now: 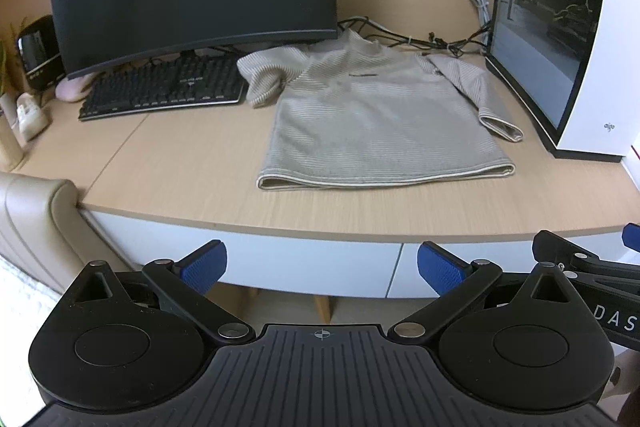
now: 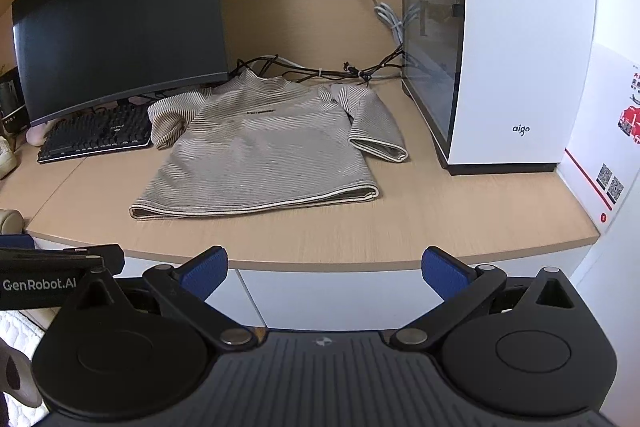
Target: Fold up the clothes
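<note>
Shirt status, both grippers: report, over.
Left gripper open, right gripper open, both short of the desk edge. Striped shirt flat, unfolded, sleeves out. Keyboard touching one sleeve, PC case beside the other.

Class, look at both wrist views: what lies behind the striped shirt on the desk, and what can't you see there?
Behind the striped shirt runs a bundle of dark cables, then the wooden back panel. The monitor overhangs its collar corner. Whatever lies beneath the shirt is covered.
</note>
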Tool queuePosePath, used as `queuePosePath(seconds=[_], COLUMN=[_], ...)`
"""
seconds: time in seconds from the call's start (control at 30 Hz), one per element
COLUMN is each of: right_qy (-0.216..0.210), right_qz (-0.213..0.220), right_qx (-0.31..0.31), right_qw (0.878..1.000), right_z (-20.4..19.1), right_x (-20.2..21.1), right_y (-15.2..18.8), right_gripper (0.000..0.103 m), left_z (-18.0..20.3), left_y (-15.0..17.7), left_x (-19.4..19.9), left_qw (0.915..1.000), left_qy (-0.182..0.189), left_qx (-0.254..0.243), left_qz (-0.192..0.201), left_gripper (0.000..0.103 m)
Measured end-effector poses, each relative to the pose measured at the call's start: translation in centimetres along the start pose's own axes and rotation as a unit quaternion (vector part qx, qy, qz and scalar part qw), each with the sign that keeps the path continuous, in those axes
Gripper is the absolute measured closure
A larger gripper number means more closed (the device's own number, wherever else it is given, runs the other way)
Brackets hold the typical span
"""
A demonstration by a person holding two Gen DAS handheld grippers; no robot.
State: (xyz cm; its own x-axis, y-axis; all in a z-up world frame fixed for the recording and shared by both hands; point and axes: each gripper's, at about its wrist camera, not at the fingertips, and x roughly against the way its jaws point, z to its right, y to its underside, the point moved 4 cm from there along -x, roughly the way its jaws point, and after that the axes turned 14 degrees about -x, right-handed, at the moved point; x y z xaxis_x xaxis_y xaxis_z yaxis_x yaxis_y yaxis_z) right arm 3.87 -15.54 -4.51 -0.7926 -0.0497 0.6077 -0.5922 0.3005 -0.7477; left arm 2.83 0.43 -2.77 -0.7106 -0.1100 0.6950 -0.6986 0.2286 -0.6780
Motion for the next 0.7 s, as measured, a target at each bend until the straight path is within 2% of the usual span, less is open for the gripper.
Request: queuePosePath(seconds=[0.47,0.7], right_qy=[0.003,0.0], right_qz=[-0.005,0.01], right_qx=[-0.003,0.0], right_qw=[1.0,1.0], right_z=[0.1,-0.7], right_x=[0.3,0.2], right_y=[0.1,0.1], right_gripper=[0.0,0.0], left_z=[0.2,0.0], left_y=[0.0,0.1], left_x=[0.0,-0.2], left_qw=[1.0,1.0], left_qy=[0.0,0.0], left_qx=[0.0,0.003], left_qz=[0.002,0.004], left_gripper=[0.0,0.0])
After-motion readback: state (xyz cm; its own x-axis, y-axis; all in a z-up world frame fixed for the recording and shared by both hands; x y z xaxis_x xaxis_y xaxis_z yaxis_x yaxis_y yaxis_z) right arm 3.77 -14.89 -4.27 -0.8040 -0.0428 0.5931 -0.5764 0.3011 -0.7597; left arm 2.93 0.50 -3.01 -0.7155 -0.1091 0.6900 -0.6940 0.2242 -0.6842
